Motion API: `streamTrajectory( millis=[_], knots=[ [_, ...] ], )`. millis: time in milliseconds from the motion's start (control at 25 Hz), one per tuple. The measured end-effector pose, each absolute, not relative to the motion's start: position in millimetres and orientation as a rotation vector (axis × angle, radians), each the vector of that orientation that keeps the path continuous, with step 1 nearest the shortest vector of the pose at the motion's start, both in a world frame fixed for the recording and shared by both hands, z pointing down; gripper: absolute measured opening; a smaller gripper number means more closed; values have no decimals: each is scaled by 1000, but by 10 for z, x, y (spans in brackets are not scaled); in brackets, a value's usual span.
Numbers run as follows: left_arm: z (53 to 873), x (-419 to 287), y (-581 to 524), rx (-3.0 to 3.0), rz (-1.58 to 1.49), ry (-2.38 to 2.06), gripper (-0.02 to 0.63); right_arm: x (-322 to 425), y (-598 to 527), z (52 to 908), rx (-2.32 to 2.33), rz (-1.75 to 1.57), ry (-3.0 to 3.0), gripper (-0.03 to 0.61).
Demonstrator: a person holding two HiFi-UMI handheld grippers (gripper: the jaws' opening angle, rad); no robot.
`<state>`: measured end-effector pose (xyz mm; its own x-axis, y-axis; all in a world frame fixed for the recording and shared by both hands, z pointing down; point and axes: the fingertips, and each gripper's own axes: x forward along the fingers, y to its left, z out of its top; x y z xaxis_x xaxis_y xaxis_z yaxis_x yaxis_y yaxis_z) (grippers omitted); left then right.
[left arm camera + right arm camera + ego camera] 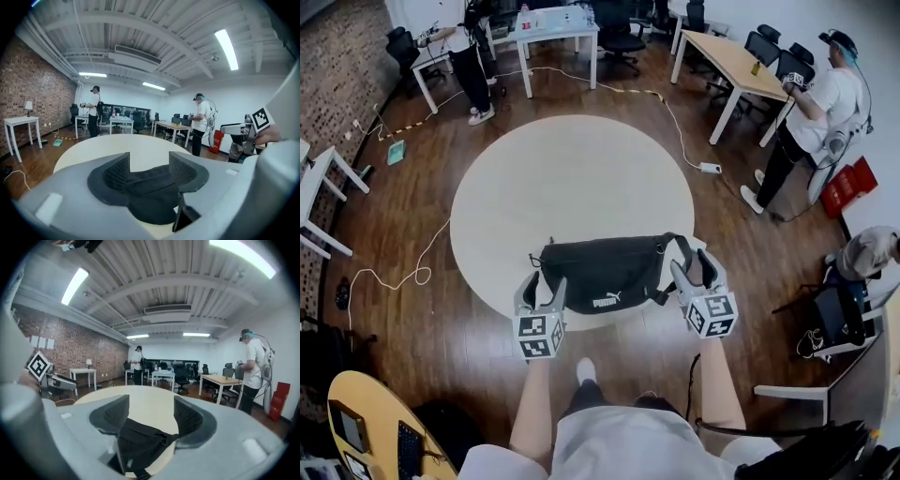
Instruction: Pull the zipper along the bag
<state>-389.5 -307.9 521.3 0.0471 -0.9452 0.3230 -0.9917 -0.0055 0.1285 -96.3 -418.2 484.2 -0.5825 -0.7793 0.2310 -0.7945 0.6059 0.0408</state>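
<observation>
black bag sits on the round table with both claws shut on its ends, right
Not quite: the bag sits on the round table, but the left claw and right claw are open, holding nothing, as both gripper views show.

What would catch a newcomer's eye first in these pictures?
A black bag lies at the near edge of a round white table in the middle of the wooden floor. The left gripper and right gripper flank its two ends, both open and not gripping it. A person in a white shirt stands by a desk at the right.
</observation>
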Motion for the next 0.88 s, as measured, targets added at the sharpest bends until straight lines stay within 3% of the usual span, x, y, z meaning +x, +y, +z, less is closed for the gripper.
streamTrajectory(
  millis=[320,560,880],
  knots=[
    [4178,-2439,-1878,2142,-12,-2166,296,-817,-2440,4183,1120,-80,-2866,304],
    [4241,-1126,-861,2066,-25,-2189,293,106,-1341,4100,1010,-82,-2848,304],
    [3446,-792,-168,2163,120,-2415,245,580,-900,3703,1100,-106,-2831,302]
  ],
)
